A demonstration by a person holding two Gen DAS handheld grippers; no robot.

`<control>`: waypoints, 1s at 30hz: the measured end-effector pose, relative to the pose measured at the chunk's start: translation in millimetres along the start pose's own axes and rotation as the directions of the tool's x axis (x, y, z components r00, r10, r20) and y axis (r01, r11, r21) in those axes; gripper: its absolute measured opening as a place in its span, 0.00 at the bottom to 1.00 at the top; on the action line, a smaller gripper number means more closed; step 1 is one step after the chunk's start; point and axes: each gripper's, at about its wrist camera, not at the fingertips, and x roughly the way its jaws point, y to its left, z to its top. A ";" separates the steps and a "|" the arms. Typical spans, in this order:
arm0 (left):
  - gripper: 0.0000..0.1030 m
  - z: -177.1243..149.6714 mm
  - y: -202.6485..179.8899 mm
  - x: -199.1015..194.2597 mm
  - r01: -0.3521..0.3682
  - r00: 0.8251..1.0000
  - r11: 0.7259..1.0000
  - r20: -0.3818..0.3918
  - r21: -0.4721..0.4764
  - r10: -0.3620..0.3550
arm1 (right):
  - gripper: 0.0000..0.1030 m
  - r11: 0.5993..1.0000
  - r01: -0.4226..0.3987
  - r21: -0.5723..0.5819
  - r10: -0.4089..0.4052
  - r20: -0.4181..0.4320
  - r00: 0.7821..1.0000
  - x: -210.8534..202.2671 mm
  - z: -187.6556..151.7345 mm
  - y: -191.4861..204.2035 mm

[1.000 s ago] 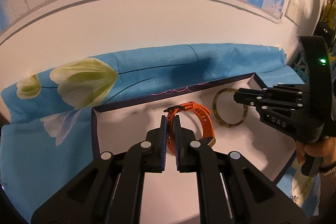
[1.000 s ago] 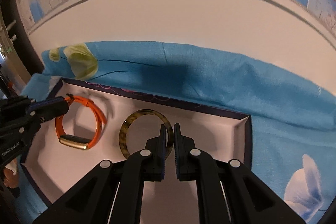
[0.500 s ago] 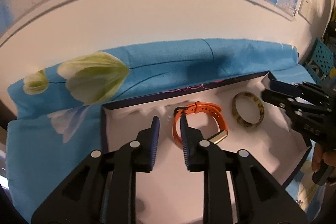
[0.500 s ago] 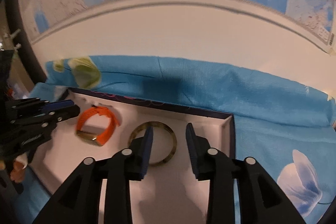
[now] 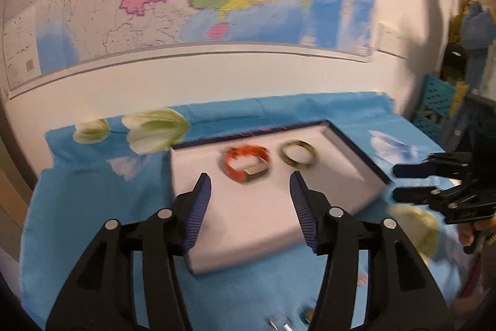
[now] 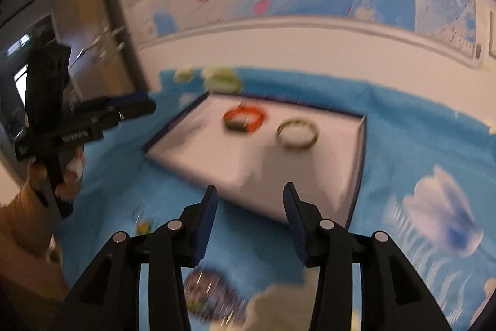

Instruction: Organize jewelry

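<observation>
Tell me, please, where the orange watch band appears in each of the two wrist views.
Left wrist view: orange watch band lies in the white tray, centre, left of the olive bangle.
Right wrist view: band near the tray's far side, also left of the bangle.
Shared landmark: the bangle.

Small objects (image 5: 280, 323) at bottom edge blurred, unidentifiable.
</observation>
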 end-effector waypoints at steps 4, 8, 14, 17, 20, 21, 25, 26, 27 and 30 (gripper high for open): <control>0.53 -27.0 -15.5 -17.1 0.031 0.999 0.999 -0.006 0.025 -0.031 | 0.18 0.999 -0.009 -0.033 0.006 -0.094 0.996 3.9 -30.6 10.9; 0.53 -51.0 -28.1 -24.0 0.044 0.999 0.999 -0.031 0.023 -0.043 | 0.18 0.998 -0.027 -0.051 0.019 -0.150 0.988 8.7 -46.9 14.1; 0.53 -71.4 -38.0 -29.4 0.040 0.998 0.999 -0.052 0.016 -0.039 | 0.18 0.992 -0.056 -0.110 0.033 -0.204 0.978 20.0 -50.0 24.4; 0.53 -75.1 -37.3 -30.6 0.042 0.997 0.999 -0.058 0.002 -0.042 | 0.19 0.990 -0.082 -0.117 0.053 -0.230 0.972 24.5 -50.7 25.1; 0.53 -78.2 -35.8 -31.5 0.040 0.997 0.999 -0.063 -0.011 -0.041 | 0.19 0.988 -0.096 -0.121 0.065 -0.240 0.969 24.7 -50.3 23.6; 0.53 -79.1 -35.1 -32.0 0.041 0.997 0.999 -0.065 -0.015 -0.041 | 0.18 0.988 -0.095 -0.122 0.063 -0.241 0.969 24.5 -50.1 23.6; 0.53 -78.6 -34.0 -33.0 0.037 0.997 0.999 -0.065 -0.019 -0.038 | 0.01 0.985 -0.089 -0.151 0.049 -0.246 0.968 23.6 -51.0 30.2; 0.53 -78.5 -34.2 -33.5 0.037 0.997 0.999 -0.063 -0.018 -0.038 | 0.01 0.985 -0.088 -0.145 0.052 -0.235 0.971 21.2 -50.7 30.3; 0.53 -77.9 -34.4 -33.9 0.039 0.997 0.999 -0.062 -0.017 -0.040 | 0.01 0.987 -0.089 -0.130 0.059 -0.215 0.975 16.2 -49.6 29.2; 0.53 -78.6 -34.6 -34.4 0.042 0.997 0.999 -0.061 -0.018 -0.043 | 0.01 0.993 -0.088 -0.083 0.075 -0.147 0.986 -1.8 -44.7 23.0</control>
